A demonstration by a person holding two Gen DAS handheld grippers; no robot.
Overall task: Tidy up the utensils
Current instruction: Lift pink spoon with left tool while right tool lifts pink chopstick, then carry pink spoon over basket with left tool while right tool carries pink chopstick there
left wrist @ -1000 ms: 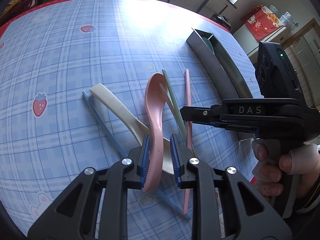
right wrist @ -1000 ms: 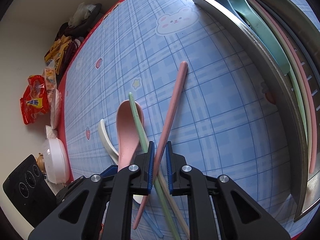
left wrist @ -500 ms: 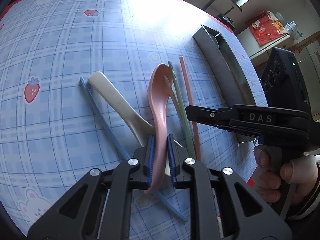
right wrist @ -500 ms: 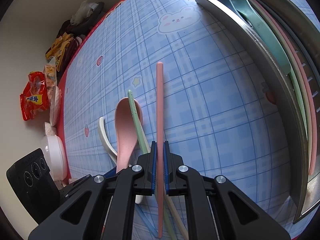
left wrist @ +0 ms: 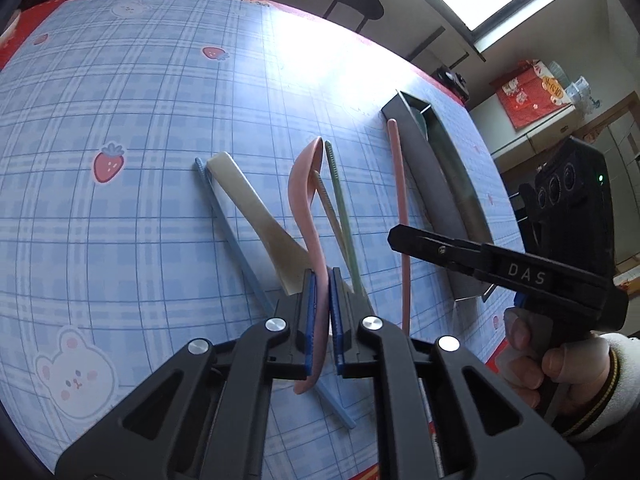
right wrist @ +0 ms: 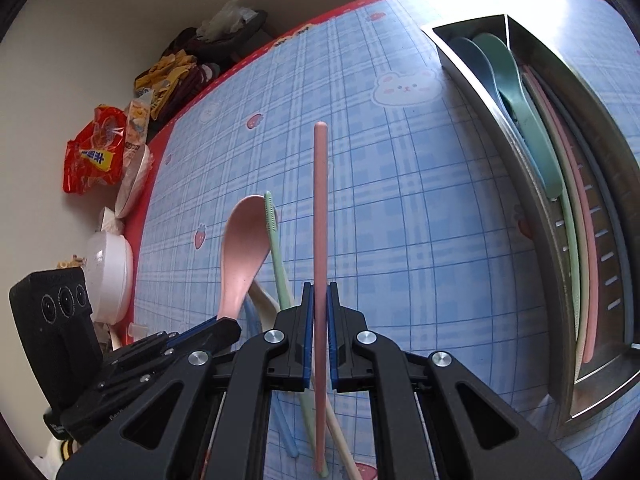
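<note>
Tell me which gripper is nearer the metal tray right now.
Right. The right gripper, shut on the pink chopstick, sits beside the metal tray; the left gripper, shut on the pink spoon, is farther out.

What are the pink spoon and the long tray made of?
The pink spoon looks like matte plastic, possibly a speckled wheat-straw kind: dull, no glare. The tray looks like brushed stainless steel: grey, with a soft sheen and thin folded walls. Neither can be confirmed by sight alone.
</note>
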